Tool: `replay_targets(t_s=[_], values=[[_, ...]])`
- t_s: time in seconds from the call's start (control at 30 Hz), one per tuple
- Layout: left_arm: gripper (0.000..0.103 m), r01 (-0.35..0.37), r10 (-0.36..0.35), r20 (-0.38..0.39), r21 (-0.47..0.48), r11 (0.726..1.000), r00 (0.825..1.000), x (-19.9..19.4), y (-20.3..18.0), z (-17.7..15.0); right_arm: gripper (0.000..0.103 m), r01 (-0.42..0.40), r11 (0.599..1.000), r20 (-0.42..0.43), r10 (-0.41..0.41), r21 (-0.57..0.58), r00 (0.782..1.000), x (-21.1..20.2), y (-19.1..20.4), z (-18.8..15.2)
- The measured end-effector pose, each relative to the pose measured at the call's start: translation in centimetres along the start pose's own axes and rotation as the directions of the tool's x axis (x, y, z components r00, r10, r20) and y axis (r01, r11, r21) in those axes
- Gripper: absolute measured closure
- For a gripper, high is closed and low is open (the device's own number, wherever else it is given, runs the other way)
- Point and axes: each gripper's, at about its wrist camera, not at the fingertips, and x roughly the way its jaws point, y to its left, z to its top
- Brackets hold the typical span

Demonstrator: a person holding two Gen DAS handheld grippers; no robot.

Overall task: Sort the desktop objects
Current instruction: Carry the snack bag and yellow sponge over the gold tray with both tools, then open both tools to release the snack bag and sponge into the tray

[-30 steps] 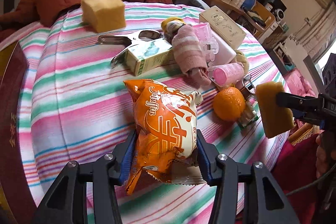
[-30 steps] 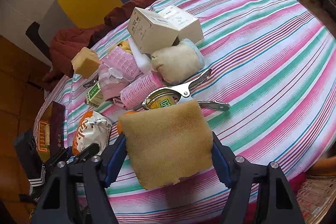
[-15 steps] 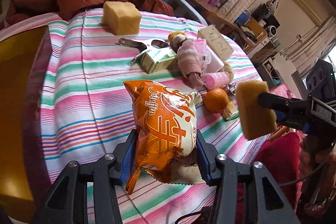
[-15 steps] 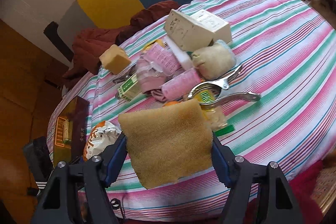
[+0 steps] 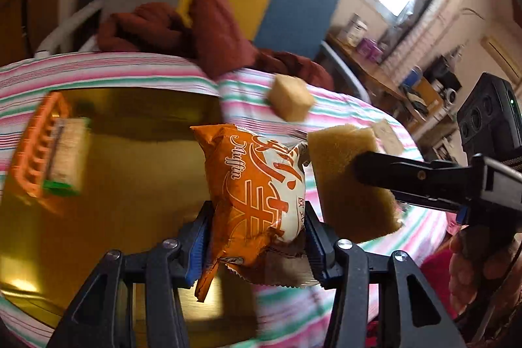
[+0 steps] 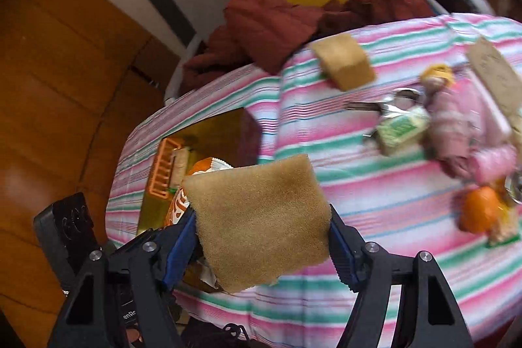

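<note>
An orange-and-white muffin bag [image 5: 257, 194] hangs upright in my left gripper [image 5: 257, 227], which is shut on its lower half. It is over the near right part of a shiny golden tray [image 5: 130, 168]. My right gripper [image 6: 262, 237] is shut on a flat brown sponge [image 6: 261, 220], held just right of the bag above the tray's edge. The same sponge [image 5: 345, 181] shows in the left wrist view, with one black finger [image 5: 407, 175] across it. Part of the bag [image 6: 202, 167] peeks out behind the sponge in the right wrist view.
An orange rack [image 5: 36, 145] and a small box lie at the tray's left end. On the striped tablecloth [image 6: 359, 185] sit a second sponge block [image 6: 345, 61], a metal clip [image 6: 385, 103], a green carton [image 6: 399, 129], pink socks [image 6: 450, 119] and an orange [image 6: 481, 211]. A red jacket [image 5: 195, 28] hangs over a chair.
Both grippers have swung left and slightly up with their loads, away from the pile of objects. The golden tray with the orange rack has come into view beneath them.
</note>
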Motion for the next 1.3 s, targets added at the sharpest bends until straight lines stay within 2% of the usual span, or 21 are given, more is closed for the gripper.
replay_targets(t_s=[0.07,0.27,0.43,0.57,0.7,0.8,0.9,1.03,1.13,1.2,1.3], values=[[0.052,-0.029,0.029,0.005,-0.014,0.999,1.0,-0.4,1.9,0.5,0.03,-0.029,1.0,-0.028,0.029,-0.001,0.999,2.2,1.7,0.7],[0.052,-0.125,0.126,0.0,-0.051,0.991,0.992,-0.3,7.6,2.2,0.03,-0.046,0.999,-0.068,0.044,-0.023,0.997,8.2,5.7,2.8],[0.052,-0.197,0.196,-0.026,-0.057,0.979,0.98,1.1,11.2,3.4,0.03,-0.021,1.0,-0.102,0.019,-0.02,0.995,13.6,7.9,4.2],[0.051,-0.258,0.257,-0.025,-0.066,0.964,0.966,2.2,13.5,4.8,0.029,0.034,0.999,-0.095,-0.031,0.028,0.995,16.7,8.2,5.2],[0.049,-0.342,0.339,-0.051,-0.088,0.936,0.939,3.1,15.2,6.2,0.023,0.046,0.995,-0.065,-0.041,0.089,0.997,19.2,7.8,6.0],[0.047,-0.328,0.328,-0.015,-0.082,0.941,0.945,2.0,15.2,6.5,0.022,-0.018,0.991,-0.063,0.027,0.131,0.998,20.1,7.5,6.2],[0.047,-0.321,0.325,0.036,-0.082,0.944,0.945,0.5,15.0,6.5,0.02,-0.024,0.993,-0.049,0.03,0.114,0.998,19.5,7.4,5.9],[0.047,-0.297,0.311,0.091,-0.14,0.945,0.946,-1.4,15.2,5.7,0.021,-0.087,0.986,-0.038,0.093,0.14,0.995,18.6,6.8,5.3],[0.047,-0.305,0.325,0.102,-0.17,0.937,0.94,-1.9,15.1,4.7,0.017,-0.107,0.984,-0.048,0.114,0.139,0.992,18.7,7.0,5.2],[0.047,-0.307,0.327,0.099,-0.177,0.935,0.94,-2.1,15.0,4.1,0.01,-0.137,0.981,-0.027,0.142,0.136,0.99,18.6,7.2,5.2],[0.047,-0.302,0.324,0.094,-0.187,0.935,0.942,-2.1,15.0,3.3,0.007,-0.154,0.979,-0.001,0.156,0.133,0.988,18.0,7.4,5.2]])
